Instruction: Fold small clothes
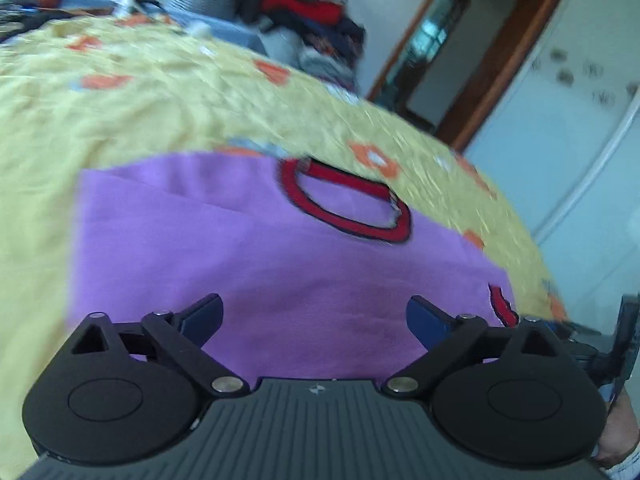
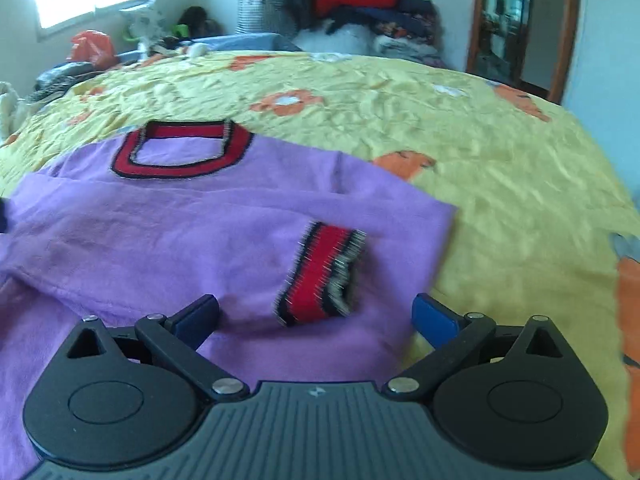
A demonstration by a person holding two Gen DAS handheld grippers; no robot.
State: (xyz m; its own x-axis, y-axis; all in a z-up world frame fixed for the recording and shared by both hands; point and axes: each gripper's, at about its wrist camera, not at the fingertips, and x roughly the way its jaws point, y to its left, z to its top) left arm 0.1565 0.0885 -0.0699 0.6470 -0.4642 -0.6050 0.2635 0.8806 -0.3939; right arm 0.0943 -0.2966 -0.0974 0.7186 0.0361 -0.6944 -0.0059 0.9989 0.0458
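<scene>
- Two hand-held grippers hang over the bed, both with jaws spread wide and nothing between the blue pads: the left gripper (image 1: 314, 314) and the right gripper (image 2: 316, 314) are each released, gripping no cloth.
- Directly ahead of and below the left gripper lies the purple sweater (image 1: 248, 248), flat on the bedding, its body filling the space between and beyond the fingers.
- Further out from the left gripper, ahead and a little to the right, sits the red-and-black neckline (image 1: 348, 204), lying open and facing up.
- At the right gripper, a sleeve is folded across the sweater's body, and its red striped cuff (image 2: 324, 272) rests between the open fingers, just ahead of them, untouched.
- Beyond that cuff, ahead and to the left, the neckline shows again, with the shoulder edge running off to the right.
- Around the garment spreads the yellow flowered bedspread (image 2: 480, 152), wrinkled, reaching well past both grippers.
- Farthest away, beyond the bed's far edge, a pile of clothes (image 2: 360, 4) is heaped up, and a wooden door frame (image 2: 568, 32) stands to the right.
- Progress, as I judge it: the sweater is laid out and at least one sleeve is already brought in over the body, so the side folds look partly or wholly done.
- What seems left: folding the body over lengthwise into a compact packet; whether the other sleeve is tucked cannot be told from these views.
</scene>
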